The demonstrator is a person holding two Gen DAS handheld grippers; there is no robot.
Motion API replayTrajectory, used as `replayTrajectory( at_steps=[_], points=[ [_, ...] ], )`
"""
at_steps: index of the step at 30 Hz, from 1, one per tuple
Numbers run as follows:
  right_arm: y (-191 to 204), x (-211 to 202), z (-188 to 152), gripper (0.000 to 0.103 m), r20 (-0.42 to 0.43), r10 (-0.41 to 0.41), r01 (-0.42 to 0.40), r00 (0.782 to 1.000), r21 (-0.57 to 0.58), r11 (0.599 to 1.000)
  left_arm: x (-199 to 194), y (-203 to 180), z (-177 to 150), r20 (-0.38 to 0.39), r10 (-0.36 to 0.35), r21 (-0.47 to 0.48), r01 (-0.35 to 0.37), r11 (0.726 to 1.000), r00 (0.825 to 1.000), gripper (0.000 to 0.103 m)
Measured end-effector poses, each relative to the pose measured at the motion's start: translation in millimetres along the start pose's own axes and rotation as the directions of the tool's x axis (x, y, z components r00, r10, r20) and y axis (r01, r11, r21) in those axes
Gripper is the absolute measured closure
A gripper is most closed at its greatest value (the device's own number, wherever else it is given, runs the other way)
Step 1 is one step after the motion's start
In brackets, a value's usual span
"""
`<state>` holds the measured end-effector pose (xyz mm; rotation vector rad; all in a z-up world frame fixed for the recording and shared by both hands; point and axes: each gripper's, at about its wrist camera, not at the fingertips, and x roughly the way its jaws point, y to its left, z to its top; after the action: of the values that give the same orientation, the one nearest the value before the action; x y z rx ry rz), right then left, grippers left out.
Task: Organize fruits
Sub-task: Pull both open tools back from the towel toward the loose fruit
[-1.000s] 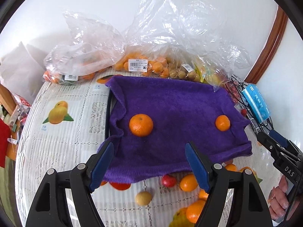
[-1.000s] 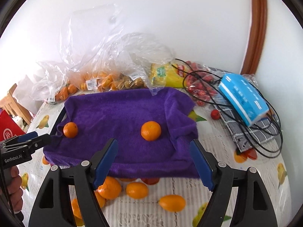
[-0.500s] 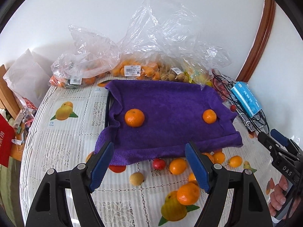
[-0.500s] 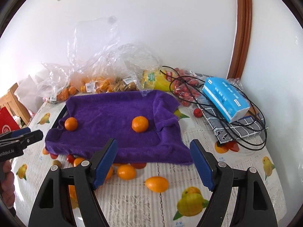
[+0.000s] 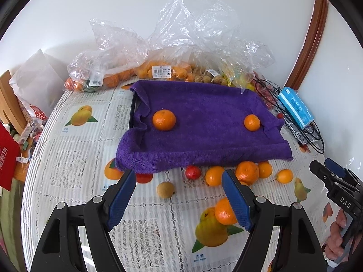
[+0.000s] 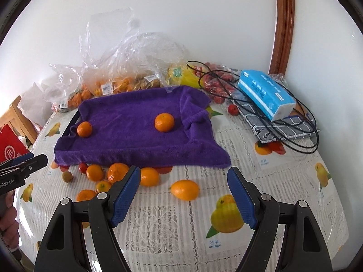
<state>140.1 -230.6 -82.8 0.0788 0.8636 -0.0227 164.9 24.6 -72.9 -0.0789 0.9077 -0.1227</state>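
A purple towel [image 5: 204,117] lies over a dark tray on the table, also in the right wrist view [image 6: 136,124]. Two oranges rest on it, one at the left [image 5: 164,120] [image 6: 84,129] and one at the right [image 5: 252,122] [image 6: 164,122]. Several loose oranges [image 5: 246,172] [image 6: 185,190], a red fruit [image 5: 192,172] and a small tan fruit [image 5: 166,189] lie on the tablecloth in front of the towel. My left gripper [image 5: 179,198] is open and empty, above the tablecloth before the loose fruit. My right gripper [image 6: 183,197] is open and empty, near the front oranges.
Clear plastic bags of fruit [image 5: 158,68] stand along the back wall. A blue tissue pack [image 6: 265,94], black cables [image 6: 292,133] and a checked cloth lie at the right. A red bag [image 5: 6,156] and wooden chair stand off the table's left edge.
Both grippers have pulled back and up from the towel, so more of the table and the loose fruit in front shows. Both stay open.
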Motion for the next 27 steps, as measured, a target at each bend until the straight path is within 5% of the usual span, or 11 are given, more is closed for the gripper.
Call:
replayTrajectory(
  at_steps=[27],
  points=[
    [3.9, -21.1, -17.2, 0.025, 0.006, 0.031, -0.031, 1.0, -0.003, 1.0, -31.3, -4.4, -17.3, 0.048, -0.004, 0.022, 0.003, 1.0, 0.999, 0.027]
  ],
)
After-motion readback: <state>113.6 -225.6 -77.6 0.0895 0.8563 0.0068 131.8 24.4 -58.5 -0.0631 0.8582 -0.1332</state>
